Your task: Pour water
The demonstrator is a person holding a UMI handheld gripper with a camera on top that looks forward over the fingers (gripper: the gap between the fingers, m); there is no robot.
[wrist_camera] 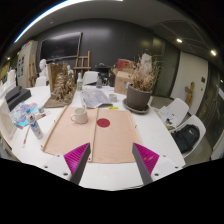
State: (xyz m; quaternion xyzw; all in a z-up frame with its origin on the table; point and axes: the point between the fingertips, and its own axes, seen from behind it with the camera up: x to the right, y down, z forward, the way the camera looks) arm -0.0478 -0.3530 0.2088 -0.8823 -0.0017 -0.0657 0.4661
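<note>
The gripper (111,160) sits low in the frame with its 2 fingers spread wide apart and nothing between them, the magenta pads (76,155) facing inward over the near edge of a white table (160,125). Beyond the fingers, at frame centre, lies a tan mat (110,140) with a small red disc (103,123) on it, and a pale cup (80,115) stands at centre left just past the mat's far corner. A plastic bottle (35,127) lies further left, and a pot of dried plants (139,92) stands at upper right.
</note>
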